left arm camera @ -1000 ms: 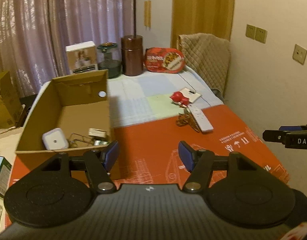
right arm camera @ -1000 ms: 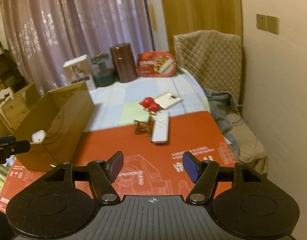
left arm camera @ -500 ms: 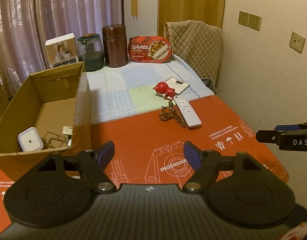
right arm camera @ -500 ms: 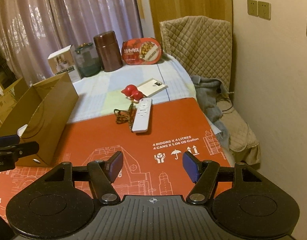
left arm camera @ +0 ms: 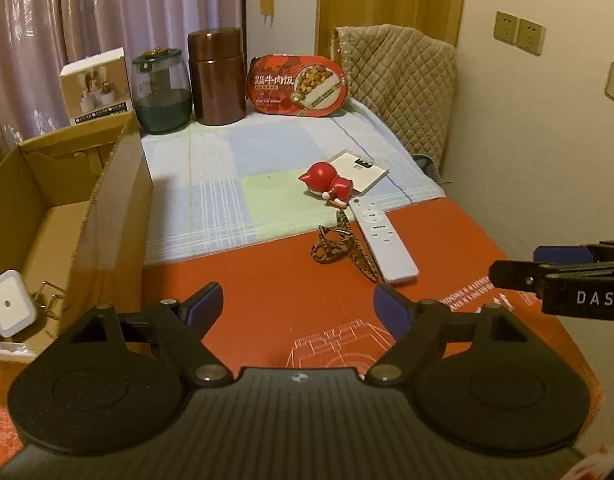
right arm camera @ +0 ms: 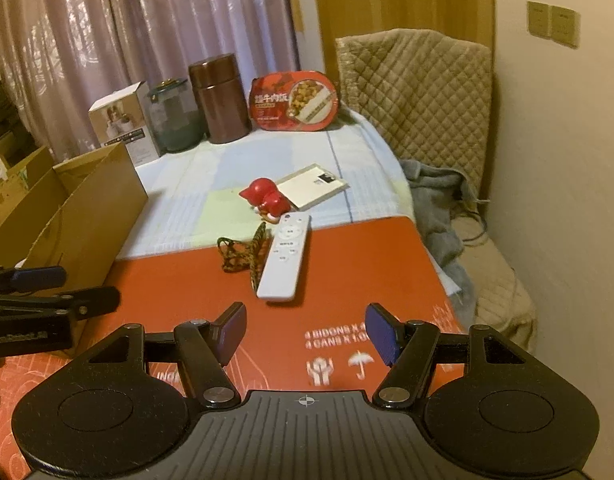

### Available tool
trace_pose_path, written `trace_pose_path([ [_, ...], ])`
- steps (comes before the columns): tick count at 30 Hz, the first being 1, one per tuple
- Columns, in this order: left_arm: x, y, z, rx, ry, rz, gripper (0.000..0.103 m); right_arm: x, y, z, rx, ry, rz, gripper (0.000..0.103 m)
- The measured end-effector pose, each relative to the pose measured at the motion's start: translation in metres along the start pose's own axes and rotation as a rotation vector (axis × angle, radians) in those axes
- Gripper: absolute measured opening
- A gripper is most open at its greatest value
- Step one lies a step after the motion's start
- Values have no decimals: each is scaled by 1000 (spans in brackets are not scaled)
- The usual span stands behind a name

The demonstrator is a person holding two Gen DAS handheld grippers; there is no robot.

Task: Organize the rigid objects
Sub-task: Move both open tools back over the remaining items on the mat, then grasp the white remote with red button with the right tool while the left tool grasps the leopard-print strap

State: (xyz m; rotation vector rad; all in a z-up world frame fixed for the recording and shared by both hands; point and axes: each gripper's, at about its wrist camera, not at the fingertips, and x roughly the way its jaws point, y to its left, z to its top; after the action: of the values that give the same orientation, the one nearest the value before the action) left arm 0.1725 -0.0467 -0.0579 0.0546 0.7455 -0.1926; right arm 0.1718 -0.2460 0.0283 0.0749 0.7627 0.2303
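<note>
Beyond the empty, opening left gripper and empty, parted right gripper lies the white remote.

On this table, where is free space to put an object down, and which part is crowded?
Bare: the red mat between the cardboard box and the white remote, and the checked cloth before the jars. Crowded: around the red figurine, patterned clip and remote.
</note>
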Motion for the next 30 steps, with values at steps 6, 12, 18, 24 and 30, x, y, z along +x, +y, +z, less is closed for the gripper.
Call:
trace_pose_path([
  [6,36,-2,0,-4,14,22,79,49,-2,11,-15,18,27,62],
  [12,61,0,-2,5,25,21,79,98,1,18,-66,45,46,52],
  [18,78,6,-4,-28,26,26,79,136,4,24,-49,90,54,46],
  [24,87,10,-8,-47,31,25,79,164,10,29,-87,104,18,43],
  [30,92,12,-9,-58,28,23,79,184,10,33,-115,110,-2,42],
])
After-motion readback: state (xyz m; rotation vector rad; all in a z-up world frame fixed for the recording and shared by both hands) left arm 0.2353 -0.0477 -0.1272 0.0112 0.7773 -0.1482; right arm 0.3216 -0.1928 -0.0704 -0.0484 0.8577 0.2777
